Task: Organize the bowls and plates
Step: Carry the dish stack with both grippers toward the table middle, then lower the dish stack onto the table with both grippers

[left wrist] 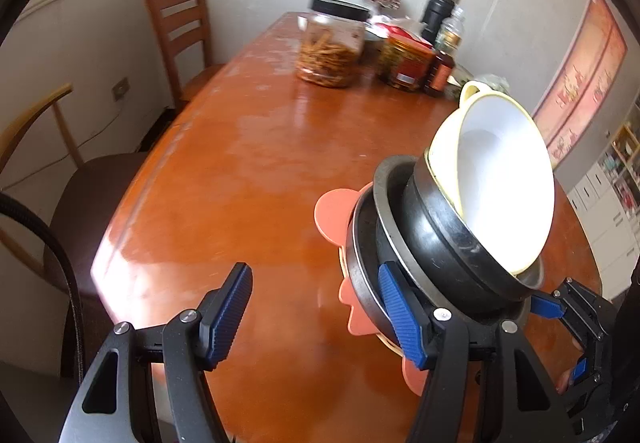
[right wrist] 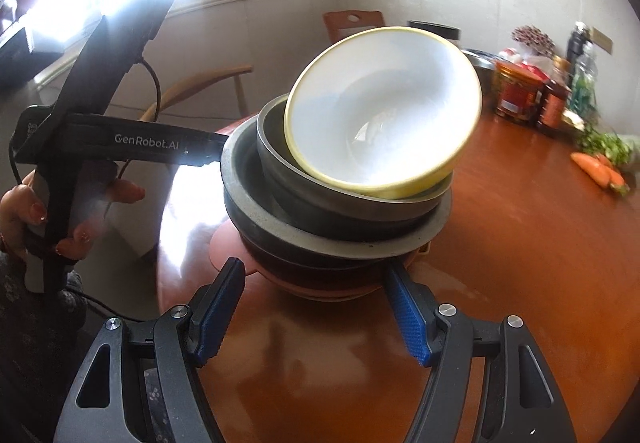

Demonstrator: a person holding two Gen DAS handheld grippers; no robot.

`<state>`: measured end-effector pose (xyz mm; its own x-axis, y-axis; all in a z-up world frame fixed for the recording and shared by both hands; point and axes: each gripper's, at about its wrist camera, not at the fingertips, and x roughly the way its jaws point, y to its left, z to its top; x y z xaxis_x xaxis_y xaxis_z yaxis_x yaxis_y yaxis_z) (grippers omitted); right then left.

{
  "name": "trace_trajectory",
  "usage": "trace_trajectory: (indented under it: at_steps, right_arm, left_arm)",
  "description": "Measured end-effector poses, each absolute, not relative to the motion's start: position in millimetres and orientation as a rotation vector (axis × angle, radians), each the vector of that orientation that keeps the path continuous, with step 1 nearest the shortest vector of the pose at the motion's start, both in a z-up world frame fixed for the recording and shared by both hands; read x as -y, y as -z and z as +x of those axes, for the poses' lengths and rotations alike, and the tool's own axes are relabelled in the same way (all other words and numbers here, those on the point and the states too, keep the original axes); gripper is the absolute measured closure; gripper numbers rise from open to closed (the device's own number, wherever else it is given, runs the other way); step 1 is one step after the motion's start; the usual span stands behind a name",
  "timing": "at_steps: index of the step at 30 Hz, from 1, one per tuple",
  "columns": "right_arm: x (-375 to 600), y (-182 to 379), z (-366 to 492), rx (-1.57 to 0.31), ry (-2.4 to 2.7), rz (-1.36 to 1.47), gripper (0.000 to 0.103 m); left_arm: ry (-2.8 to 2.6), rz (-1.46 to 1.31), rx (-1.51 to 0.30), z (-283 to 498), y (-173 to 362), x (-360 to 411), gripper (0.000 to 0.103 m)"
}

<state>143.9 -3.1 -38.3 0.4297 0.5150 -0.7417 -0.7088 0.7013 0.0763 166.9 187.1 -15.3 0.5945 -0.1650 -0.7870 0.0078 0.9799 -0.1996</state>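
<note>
A stack of dishes stands on the wooden table [left wrist: 224, 171]. On top a white bowl with a yellow rim [left wrist: 504, 183] leans tilted; it also shows in the right wrist view [right wrist: 384, 111]. It rests in a black bowl [left wrist: 440, 239], above grey and black plates [right wrist: 332, 239] and a pink plate [left wrist: 334, 211] at the bottom. My left gripper [left wrist: 316, 307] is open, its right finger against the stack's left edge. My right gripper [right wrist: 316, 303] is open, low at the stack's near side, fingers either side of the bottom plates.
Jars [left wrist: 332, 43], bottles [left wrist: 440, 71] and a black flask stand at the table's far end. Carrots [right wrist: 600, 169] and greens lie at the right. Wooden chairs [left wrist: 180, 31] stand along the left side near the wall.
</note>
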Motion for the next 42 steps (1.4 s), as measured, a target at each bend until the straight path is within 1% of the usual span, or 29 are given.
trace_trajectory:
  at_steps: [16, 23, 32, 42]
  right_arm:
    - [123, 33, 145, -0.823, -0.59, -0.178, 0.031]
    - [166, 31, 140, -0.813, -0.536, -0.123, 0.031]
    - [193, 26, 133, -0.801, -0.508, -0.072, 0.03]
    - [206, 23, 135, -0.794, -0.502, -0.037, 0.03]
  left_arm:
    - [0.214, -0.053, -0.944, 205, 12, -60, 0.038]
    - [0.221, -0.008, -0.94, 213, 11, -18, 0.038]
    - [0.239, 0.02, -0.939, 218, 11, 17, 0.038]
    - [0.226, 0.013, -0.935, 223, 12, 28, 0.038]
